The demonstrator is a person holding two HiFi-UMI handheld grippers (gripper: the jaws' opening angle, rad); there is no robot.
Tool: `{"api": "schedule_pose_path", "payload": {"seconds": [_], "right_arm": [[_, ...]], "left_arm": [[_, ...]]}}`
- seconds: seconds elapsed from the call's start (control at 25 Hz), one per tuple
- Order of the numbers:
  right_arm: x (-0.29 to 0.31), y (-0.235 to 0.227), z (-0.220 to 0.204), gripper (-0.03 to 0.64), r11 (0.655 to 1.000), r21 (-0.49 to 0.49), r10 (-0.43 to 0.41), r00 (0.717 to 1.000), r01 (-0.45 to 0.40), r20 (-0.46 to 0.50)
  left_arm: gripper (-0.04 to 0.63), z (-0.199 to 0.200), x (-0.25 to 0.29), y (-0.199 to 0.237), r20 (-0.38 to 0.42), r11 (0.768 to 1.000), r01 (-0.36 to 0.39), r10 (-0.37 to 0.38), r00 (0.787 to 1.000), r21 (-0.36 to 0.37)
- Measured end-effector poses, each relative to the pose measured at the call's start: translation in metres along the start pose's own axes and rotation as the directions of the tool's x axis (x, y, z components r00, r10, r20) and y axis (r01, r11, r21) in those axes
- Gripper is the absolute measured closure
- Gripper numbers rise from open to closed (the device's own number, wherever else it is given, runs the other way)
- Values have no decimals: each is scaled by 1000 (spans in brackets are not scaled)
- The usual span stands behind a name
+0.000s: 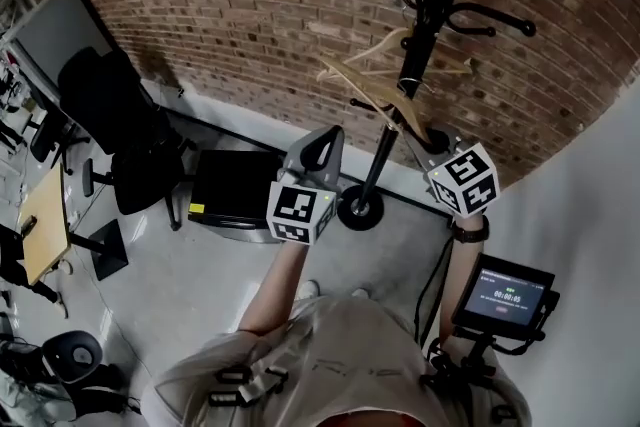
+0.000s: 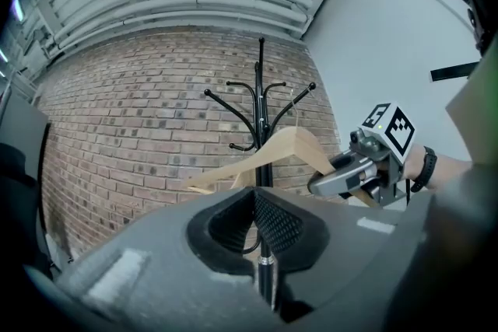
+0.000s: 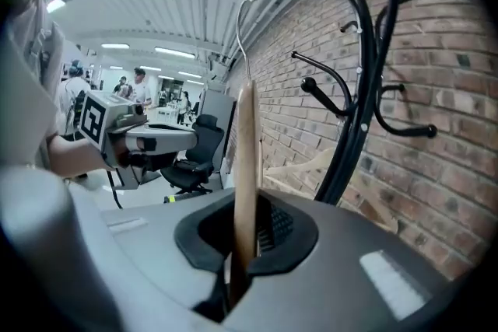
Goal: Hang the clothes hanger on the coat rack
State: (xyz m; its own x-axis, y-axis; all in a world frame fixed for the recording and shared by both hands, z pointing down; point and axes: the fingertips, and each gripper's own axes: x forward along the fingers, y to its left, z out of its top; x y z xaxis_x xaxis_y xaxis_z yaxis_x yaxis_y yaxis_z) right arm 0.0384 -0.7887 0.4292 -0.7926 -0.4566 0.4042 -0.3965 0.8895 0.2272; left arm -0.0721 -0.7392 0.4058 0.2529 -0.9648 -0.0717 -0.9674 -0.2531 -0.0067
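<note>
The black coat rack (image 1: 430, 15) stands against the brick wall, its curved hooks (image 2: 261, 105) spreading from the pole. My right gripper (image 1: 424, 139) is shut on a wooden hanger (image 1: 372, 87), gripping one arm near its end. In the right gripper view the hanger (image 3: 246, 144) stands edge-on between the jaws of the right gripper (image 3: 250, 202), its wire hook (image 3: 243, 15) up beside the coat rack (image 3: 362, 105). A second wooden hanger (image 3: 311, 167) hangs low on the rack. My left gripper (image 1: 325, 132) is shut and holds nothing, pointing level at the pole (image 2: 264, 276).
A black office chair (image 1: 120, 125) and a black case (image 1: 232, 185) sit on the floor left of the rack's round base (image 1: 360, 210). A wooden desk (image 1: 45, 220) is at far left. A small screen (image 1: 505, 295) hangs at my right side.
</note>
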Motion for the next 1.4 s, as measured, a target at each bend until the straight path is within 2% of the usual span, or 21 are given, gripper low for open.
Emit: {"api": "schedule_pose_path", "payload": {"seconds": [0.16,0.36,0.56,0.8,0.88,0.96,1.04,1.2,1.28,1.4], "right_arm": [[19,-18,25,604,998,-60,13,1000,-14,-14],[29,-41,36,603,997,28,69,997,-69,-31],[42,-49,18,601,989,95,123,989,-114,-85],[61,-54,-20,600,979,171,130,983,-107,-129],[67,-60,-35,598,988,144,82,984,-59,-157],[69,-74,-46,597,998,58,-19,981,31,-195],[68,-85,-50,592,995,-8,-102,973,103,-208],[63,-94,-51,549,982,-51,-190,963,184,-190],[57,-98,-49,526,963,-108,-264,948,248,-178],[41,-96,-44,518,903,-235,-401,902,361,-157]], "left_arm": [[595,3,2,14,18,1000,-12,11,1000,17],[595,15,8,19,40,999,0,-1,999,33],[595,22,11,20,58,999,11,-13,998,43],[595,25,17,20,57,999,31,-33,998,37],[595,24,18,20,54,999,35,-36,998,34],[595,23,20,20,53,999,41,-43,998,32],[595,22,22,18,51,998,49,-51,997,29],[595,18,24,18,48,998,58,-59,997,20],[595,15,26,17,45,998,64,-65,997,18],[595,12,22,15,46,996,86,-87,995,6]]}}
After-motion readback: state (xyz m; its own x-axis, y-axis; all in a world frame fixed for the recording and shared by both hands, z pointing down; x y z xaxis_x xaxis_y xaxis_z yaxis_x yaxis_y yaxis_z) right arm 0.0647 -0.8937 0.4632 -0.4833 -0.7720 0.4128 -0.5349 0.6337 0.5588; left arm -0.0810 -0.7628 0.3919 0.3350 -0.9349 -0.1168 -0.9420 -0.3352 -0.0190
